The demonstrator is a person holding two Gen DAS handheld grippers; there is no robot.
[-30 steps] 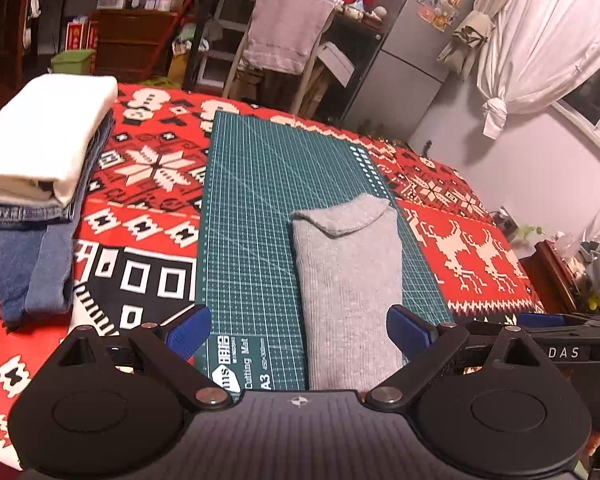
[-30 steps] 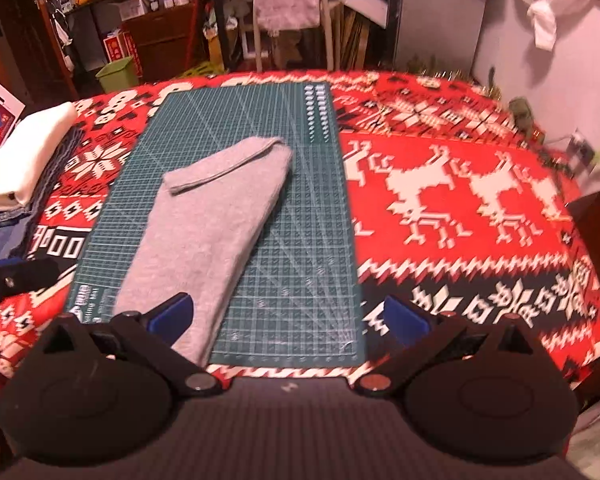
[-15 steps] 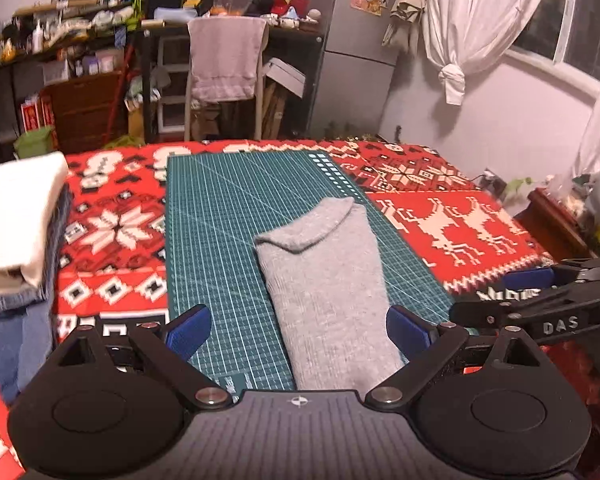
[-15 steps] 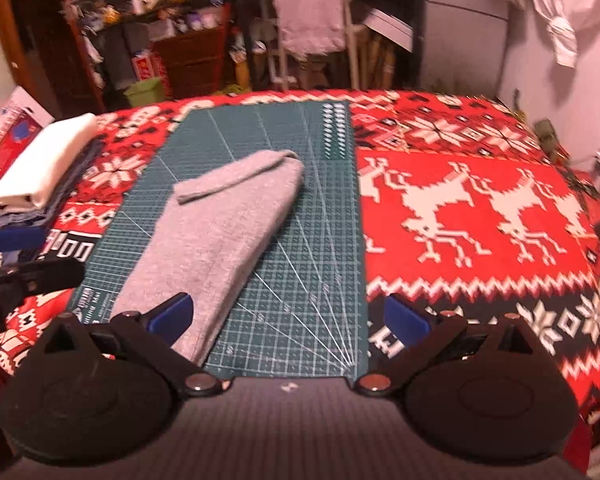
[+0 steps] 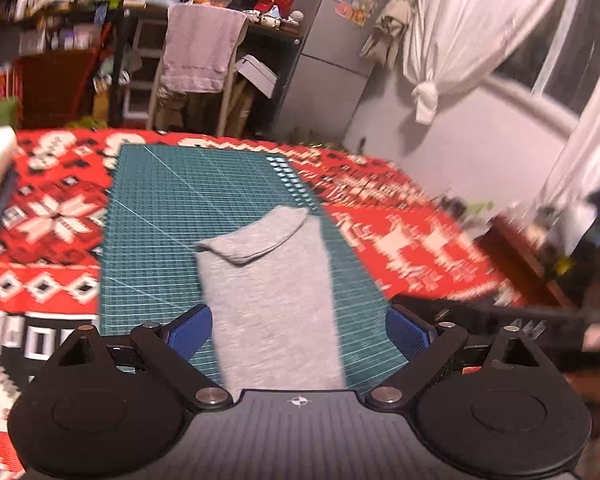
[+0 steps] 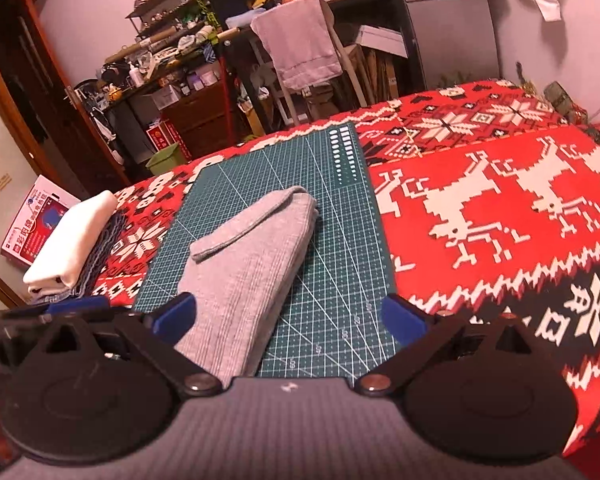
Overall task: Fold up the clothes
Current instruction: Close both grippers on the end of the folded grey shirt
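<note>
Left wrist view shows the left gripper (image 5: 299, 330) with jaws spread wide and empty, above the near end of one folded grey garment (image 5: 272, 292). It lies lengthwise on a green cutting mat (image 5: 160, 216), bare mat along both long edges. The right gripper (image 6: 288, 318) is likewise spread and empty. One stack of folded clothes (image 6: 74, 246) sits on the red patterned blanket (image 6: 500, 208), near the left edge.

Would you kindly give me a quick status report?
Left gripper open, right gripper open, both empty. Grey garment folded lengthwise on green cutting mat. Nothing in the way.
</note>
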